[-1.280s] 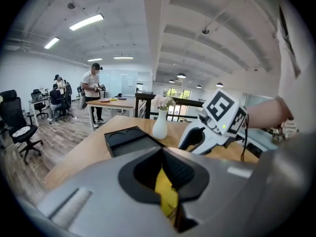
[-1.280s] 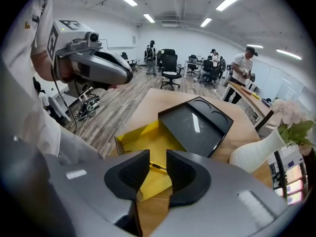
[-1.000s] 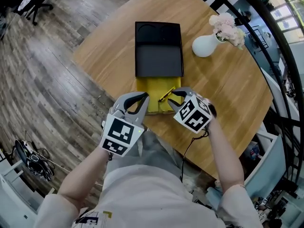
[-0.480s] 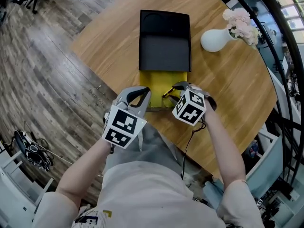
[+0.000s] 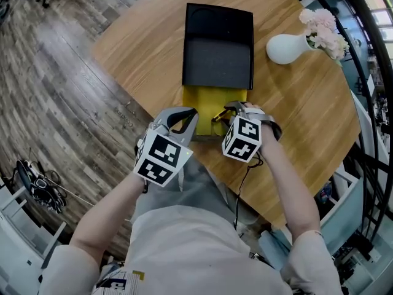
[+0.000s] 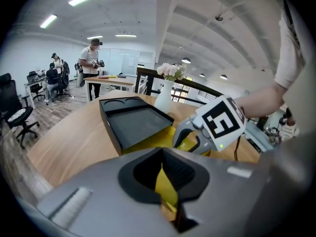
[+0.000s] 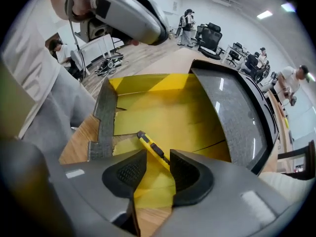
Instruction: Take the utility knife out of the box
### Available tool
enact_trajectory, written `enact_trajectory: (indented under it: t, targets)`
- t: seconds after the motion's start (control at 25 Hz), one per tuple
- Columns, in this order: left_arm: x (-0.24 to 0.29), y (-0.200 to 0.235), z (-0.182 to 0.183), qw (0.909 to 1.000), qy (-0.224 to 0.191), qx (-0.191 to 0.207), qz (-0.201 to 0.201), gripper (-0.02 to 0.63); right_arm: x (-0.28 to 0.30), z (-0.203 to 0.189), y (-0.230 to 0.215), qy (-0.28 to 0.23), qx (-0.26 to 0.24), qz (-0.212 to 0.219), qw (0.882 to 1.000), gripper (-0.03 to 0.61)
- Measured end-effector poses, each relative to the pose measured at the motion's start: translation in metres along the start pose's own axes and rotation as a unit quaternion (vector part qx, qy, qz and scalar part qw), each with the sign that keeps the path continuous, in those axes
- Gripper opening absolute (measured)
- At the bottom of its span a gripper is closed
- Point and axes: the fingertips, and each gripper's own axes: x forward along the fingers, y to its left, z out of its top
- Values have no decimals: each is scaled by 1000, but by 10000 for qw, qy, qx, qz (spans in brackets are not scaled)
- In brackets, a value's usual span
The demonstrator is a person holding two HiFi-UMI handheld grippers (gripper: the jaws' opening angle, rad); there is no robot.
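A yellow utility knife (image 7: 153,149) lies aslant on the floor of the yellow box (image 7: 163,107), near its front end (image 5: 202,97). A black sleeve (image 5: 218,48) covers the box's far half. My right gripper (image 7: 157,169) points steeply down over the knife. Its jaws have just been opening and stand open, with the knife's near end between them, close to the right pad. My left gripper (image 6: 165,181) is shut on a thin yellow flap at the box's near left corner (image 5: 191,125).
A white vase (image 5: 288,48) with pink flowers stands on the round wooden table (image 5: 307,121), right of the black sleeve. The table's near edge runs just below both grippers, with wood floor beyond it. People work at desks far off in the room.
Both grippers have sunk toward the box's near end. The right one has rolled and now points more steeply down at the knife.
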Motion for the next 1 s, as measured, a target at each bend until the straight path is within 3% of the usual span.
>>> enact_trajectory:
  t: [0.28, 0.4, 0.56, 1.0]
  targets:
    - [2, -1, -6, 10000, 13, -34, -5, 2, 5, 1, 0, 153, -264, -109, 9995, 146]
    - [3, -2, -10, 10000, 75, -43, 2, 2, 5, 2, 4, 194, -315, -82, 9993, 116]
    - [2, -6, -10, 10000, 90, -33, 9, 2, 5, 4, 3, 86, -114, -155, 9998, 41]
    - [-26, -16, -2, 9999, -105, -106, -55, 2, -20, 12, 3, -199, 420, -473, 9978, 38]
